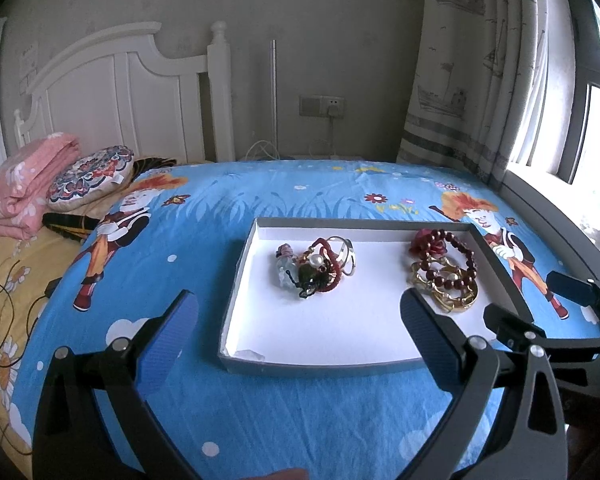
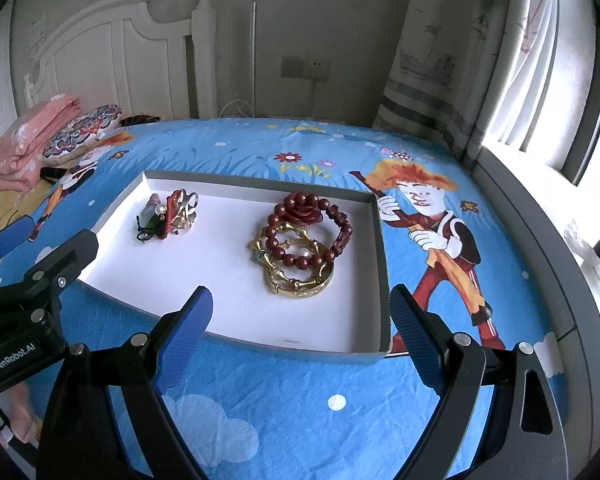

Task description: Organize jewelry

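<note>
A shallow grey box with a white floor lies on the blue bedsheet. Inside it are two jewelry piles. The left pile holds a small glass bottle, a pearl, red cord and silver rings. The right pile holds red bead bracelets, a red rose and gold bangles. My left gripper is open and empty, hovering over the box's near edge. My right gripper is open and empty, above the box's near right part. Each gripper shows at the edge of the other's view.
The bed has a blue cartoon sheet. A folded pink blanket and a round patterned cushion lie at the far left by the white headboard. A curtain and window are on the right.
</note>
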